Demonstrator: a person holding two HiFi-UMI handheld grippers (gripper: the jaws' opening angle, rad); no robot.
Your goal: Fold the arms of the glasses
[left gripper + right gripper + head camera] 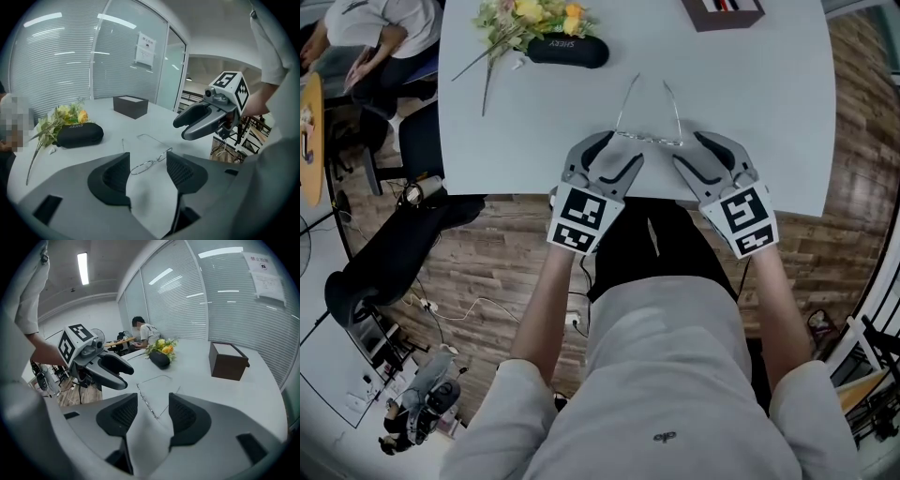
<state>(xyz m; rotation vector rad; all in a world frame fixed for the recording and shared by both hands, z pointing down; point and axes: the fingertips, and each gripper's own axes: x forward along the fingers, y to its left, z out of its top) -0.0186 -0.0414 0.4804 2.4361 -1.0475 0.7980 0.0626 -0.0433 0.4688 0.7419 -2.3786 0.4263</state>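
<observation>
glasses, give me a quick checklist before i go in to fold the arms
1. Glasses lie on the table, both arms unfolded: ok.
2. Left gripper jaws apart, empty: ok.
3. Right gripper jaws apart, empty: ok.
4. An arm between either gripper's jaws: not ok, the glasses lie ahead of both.
5. Case and flowers well away from the glasses: ok.

Pale grey table (750, 112), rounded corners. On top: wire-framed glasses (649, 139), arms spread, near front edge; black case (567, 50) at far side, just beside flower bunch (530, 19); dark brown box (722, 11) far right
</observation>
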